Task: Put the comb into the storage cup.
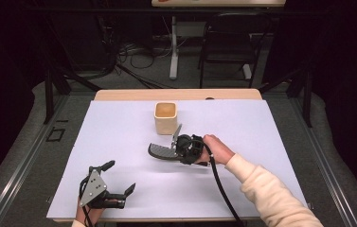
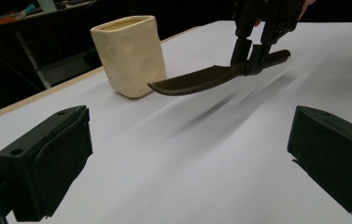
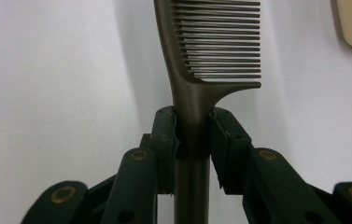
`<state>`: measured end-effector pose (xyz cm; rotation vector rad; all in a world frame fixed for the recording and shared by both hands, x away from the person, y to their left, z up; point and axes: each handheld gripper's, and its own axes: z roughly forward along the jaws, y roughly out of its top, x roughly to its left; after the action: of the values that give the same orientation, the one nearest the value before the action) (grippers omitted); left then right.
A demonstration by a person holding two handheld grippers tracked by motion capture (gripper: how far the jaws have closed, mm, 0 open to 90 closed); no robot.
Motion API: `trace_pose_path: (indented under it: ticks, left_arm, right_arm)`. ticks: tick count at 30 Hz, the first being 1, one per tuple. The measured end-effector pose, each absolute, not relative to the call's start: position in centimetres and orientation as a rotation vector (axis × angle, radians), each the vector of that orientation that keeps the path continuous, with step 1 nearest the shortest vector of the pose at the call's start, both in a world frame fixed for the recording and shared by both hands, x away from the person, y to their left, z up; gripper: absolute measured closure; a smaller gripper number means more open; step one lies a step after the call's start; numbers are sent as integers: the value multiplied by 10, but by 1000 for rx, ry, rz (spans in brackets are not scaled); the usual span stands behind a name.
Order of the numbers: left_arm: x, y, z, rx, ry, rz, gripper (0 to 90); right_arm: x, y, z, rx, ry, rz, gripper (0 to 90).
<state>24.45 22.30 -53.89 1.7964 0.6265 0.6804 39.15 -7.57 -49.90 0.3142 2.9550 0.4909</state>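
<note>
A dark brown comb (image 1: pixel 159 151) hangs above the white sheet, its teeth end pointing left. My right gripper (image 1: pixel 174 147) is shut on the comb's handle. In the right gripper view the two pads (image 3: pixel 164 133) press the handle from both sides, and the comb's (image 3: pixel 211 42) teeth run up and away. A cream square cup (image 1: pixel 166 117) stands upright just behind the comb. In the left gripper view the comb (image 2: pixel 201 79) floats beside the cup (image 2: pixel 130 56), with its shadow on the sheet below. My left gripper (image 1: pixel 120 176) rests near the front left edge, open with nothing between its jaws.
The white sheet (image 1: pixel 242 127) covers most of the wooden table (image 1: pixel 119 94). The right gripper's black cable (image 1: pixel 221 187) trails to the front edge. A chair (image 1: pixel 228 42) and a table leg stand on the floor beyond the far edge.
</note>
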Motion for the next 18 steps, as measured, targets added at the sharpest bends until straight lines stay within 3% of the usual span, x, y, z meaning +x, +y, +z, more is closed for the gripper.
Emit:
trace_pose_path:
  ticks: [18]
  left_arm:
    - [244,223,-539,1788,623,688,2]
  right_arm:
    - [387,-102,-491,426,2890,721,725]
